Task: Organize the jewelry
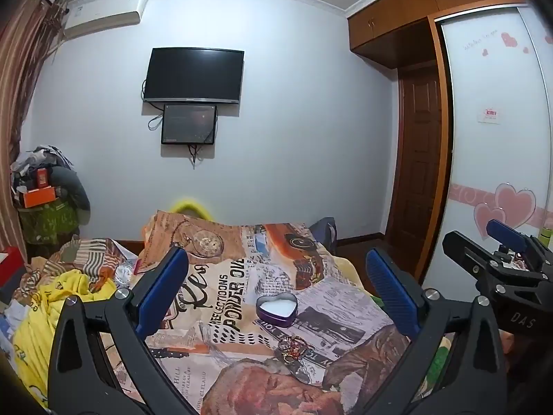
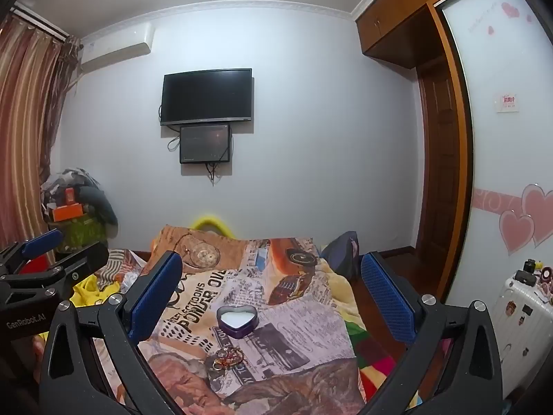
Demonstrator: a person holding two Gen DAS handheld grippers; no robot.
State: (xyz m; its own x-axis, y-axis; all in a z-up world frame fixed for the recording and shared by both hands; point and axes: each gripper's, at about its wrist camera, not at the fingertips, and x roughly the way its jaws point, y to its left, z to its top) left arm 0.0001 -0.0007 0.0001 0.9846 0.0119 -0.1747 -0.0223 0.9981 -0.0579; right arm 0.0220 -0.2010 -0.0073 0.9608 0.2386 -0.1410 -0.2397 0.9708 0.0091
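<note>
While both grippers gape, jewelry (image 1: 293, 345) lies between left fingers (image 1: 162, 288).

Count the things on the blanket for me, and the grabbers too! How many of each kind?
Heart-shaped tin: 1
Pile of jewelry: 1 (pieces too tangled to count)
Grippers: 2, the left gripper and the right gripper, both open and empty
Total: 4

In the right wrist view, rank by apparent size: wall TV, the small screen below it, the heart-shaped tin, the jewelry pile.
1. Wall TV
2. Small screen
3. Heart-shaped tin
4. Jewelry pile
The tin and pile lie nearer the camera, so true sizes may differ.
</note>
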